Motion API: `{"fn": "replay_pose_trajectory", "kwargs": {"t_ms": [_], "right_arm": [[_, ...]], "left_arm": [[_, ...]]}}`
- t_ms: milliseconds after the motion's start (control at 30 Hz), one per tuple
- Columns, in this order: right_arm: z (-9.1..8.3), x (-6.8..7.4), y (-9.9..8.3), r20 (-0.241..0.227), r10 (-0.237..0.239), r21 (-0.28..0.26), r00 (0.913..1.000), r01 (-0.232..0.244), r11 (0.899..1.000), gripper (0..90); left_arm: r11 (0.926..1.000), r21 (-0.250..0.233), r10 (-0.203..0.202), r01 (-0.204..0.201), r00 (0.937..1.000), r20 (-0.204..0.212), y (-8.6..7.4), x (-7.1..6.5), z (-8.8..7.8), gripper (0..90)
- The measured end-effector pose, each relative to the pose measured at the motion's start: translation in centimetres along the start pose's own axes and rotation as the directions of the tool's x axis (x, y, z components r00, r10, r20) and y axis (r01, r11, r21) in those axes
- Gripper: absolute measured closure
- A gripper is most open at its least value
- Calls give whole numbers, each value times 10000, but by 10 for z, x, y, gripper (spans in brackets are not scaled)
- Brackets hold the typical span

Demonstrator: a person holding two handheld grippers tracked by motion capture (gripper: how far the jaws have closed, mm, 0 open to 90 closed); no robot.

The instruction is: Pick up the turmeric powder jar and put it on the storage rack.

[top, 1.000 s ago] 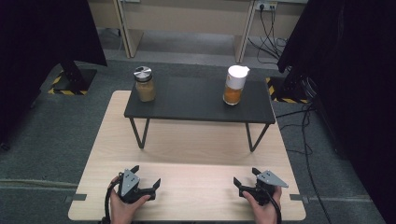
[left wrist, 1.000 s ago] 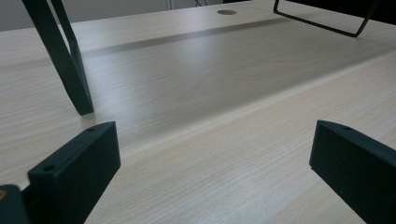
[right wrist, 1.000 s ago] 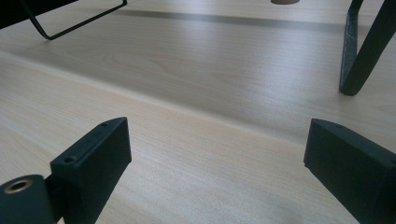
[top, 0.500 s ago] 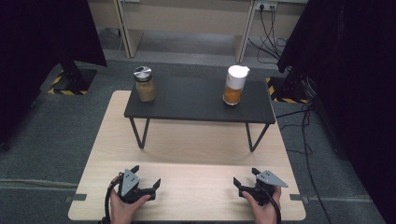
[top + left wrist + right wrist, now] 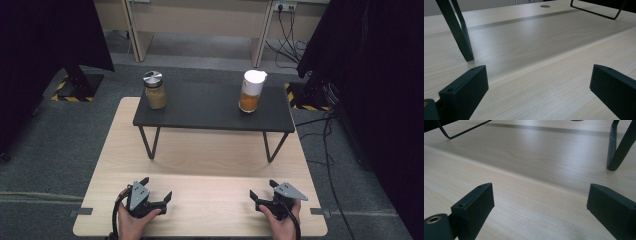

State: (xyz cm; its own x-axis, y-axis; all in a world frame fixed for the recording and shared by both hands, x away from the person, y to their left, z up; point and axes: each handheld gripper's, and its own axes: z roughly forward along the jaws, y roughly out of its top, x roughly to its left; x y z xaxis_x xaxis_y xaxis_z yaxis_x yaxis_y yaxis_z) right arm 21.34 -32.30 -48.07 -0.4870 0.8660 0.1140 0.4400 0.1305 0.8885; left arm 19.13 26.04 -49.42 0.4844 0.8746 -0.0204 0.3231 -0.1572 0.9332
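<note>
Grippers: left gripper and right gripper rest low on counter, fingers spread wide, empty, unmoved since a second ago. Spice jar and orange tumbler wait untouched on black shelf.

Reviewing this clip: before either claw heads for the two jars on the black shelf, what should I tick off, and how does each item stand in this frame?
1. Left claw open and holding nothing: ok, jaws wide apart in the left gripper view.
2. Right claw open and holding nothing: ok, likewise in the right gripper view.
3. Silver-lidded jar upright on the black shelf, left end: ok.
4. White-lidded jar upright at the shelf's right end: ok.
5. Wooden table free of obstacles between claws and shelf: ok.
6. Lids screwed tight: cannot tell.
</note>
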Motion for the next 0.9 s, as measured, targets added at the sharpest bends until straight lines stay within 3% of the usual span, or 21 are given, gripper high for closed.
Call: {"fn": "replay_pose_trajectory", "kwargs": {"t_ms": [900], "right_arm": [[0,2,0,61,-108,26,9999,108,9999,76]], "left_arm": [[10000,29,-34,34,10000,38,1,1,0,10]]}}
